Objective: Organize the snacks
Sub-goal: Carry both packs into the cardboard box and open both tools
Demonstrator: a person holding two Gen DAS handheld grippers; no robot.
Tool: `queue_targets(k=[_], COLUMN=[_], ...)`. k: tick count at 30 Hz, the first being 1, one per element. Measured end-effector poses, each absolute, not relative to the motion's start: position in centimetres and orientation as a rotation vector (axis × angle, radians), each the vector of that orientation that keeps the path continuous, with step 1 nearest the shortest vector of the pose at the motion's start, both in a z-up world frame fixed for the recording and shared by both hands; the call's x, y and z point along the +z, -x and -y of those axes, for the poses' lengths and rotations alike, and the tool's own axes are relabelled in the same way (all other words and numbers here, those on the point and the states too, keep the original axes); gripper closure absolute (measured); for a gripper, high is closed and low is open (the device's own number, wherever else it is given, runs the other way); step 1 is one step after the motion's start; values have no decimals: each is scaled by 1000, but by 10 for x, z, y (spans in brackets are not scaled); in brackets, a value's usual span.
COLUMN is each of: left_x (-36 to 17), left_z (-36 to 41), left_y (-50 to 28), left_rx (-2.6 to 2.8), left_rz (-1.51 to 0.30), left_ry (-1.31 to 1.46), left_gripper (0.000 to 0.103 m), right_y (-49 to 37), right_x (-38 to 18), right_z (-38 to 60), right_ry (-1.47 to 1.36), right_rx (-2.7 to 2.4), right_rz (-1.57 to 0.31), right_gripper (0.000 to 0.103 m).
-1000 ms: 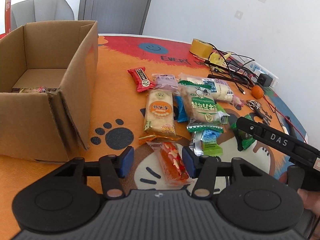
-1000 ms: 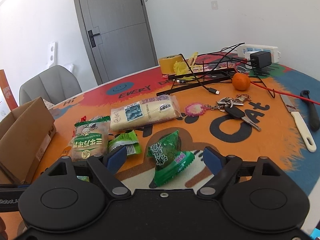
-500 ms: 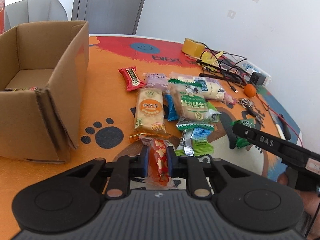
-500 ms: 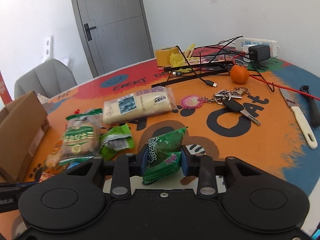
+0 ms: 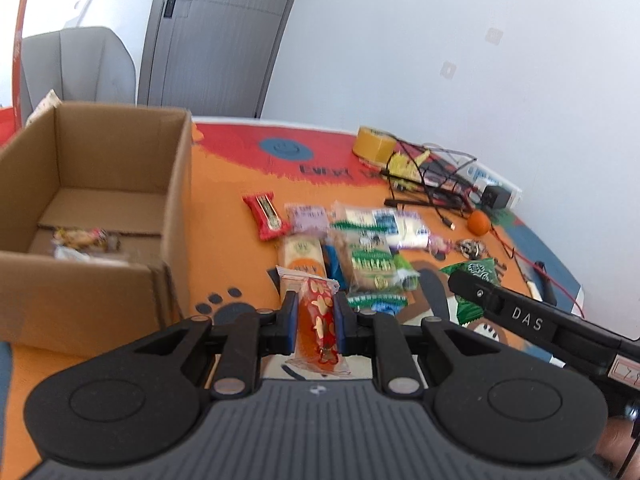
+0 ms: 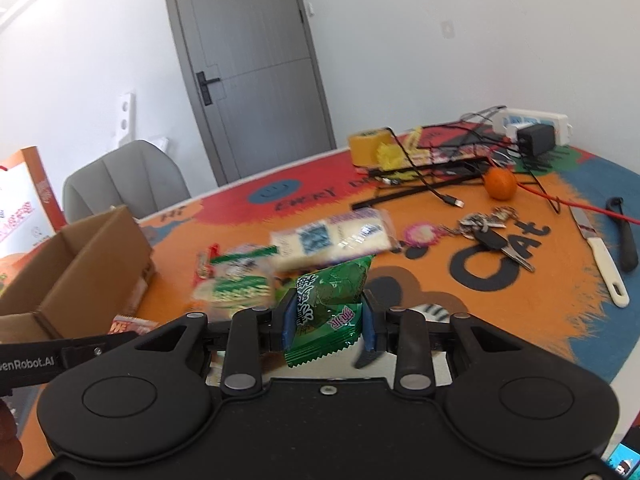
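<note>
The worktop (image 5: 224, 216) is covered by a bright orange, red and blue printed mat. An open cardboard box (image 5: 120, 184) is set on its left part. Snack packets (image 5: 368, 256) are scattered in the middle, several overlapping. Toward the far right are found a roll of tape (image 5: 374, 144), tangled cables (image 6: 436, 160), an orange (image 6: 500, 184), keys (image 6: 496, 236) and a knife (image 6: 600, 256).

At my ten o'clock the open brown cardboard box (image 5: 100, 208) sits on the table (image 5: 224, 216); wrapped snack packets (image 5: 360, 256) lie at twelve, the round orange fruit (image 5: 479, 223) at two.
</note>
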State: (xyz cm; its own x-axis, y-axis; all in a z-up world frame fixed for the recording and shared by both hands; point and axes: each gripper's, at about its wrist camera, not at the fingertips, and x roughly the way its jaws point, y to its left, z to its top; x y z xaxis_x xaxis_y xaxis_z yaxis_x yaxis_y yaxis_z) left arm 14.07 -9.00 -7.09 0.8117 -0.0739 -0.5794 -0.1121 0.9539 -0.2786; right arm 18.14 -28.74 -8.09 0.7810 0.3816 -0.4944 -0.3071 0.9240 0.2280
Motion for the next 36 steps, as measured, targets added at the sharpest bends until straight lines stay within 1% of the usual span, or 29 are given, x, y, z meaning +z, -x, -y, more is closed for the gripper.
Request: queue_targets(k=[12, 17, 28, 36], left_x=[-20, -7, -12, -22], left_z=[48, 25, -32, -55], left_y=[-122, -118, -109, -105], left_rx=[78, 110, 225, 273], left_rz=[-501, -466, -460, -478], left_ry=[306, 323, 371, 398], left_gripper=[86, 86, 86, 86], right_y=[-167, -164, -158, -158], right_x=[-45, -29, -19, -17], right_z=[242, 221, 171, 139], right_ry=[-165, -160, -142, -114], right_rx=[485, 534, 630, 682], right_rz=[-481, -449, -445, -456], right_gripper=[71, 71, 71, 71])
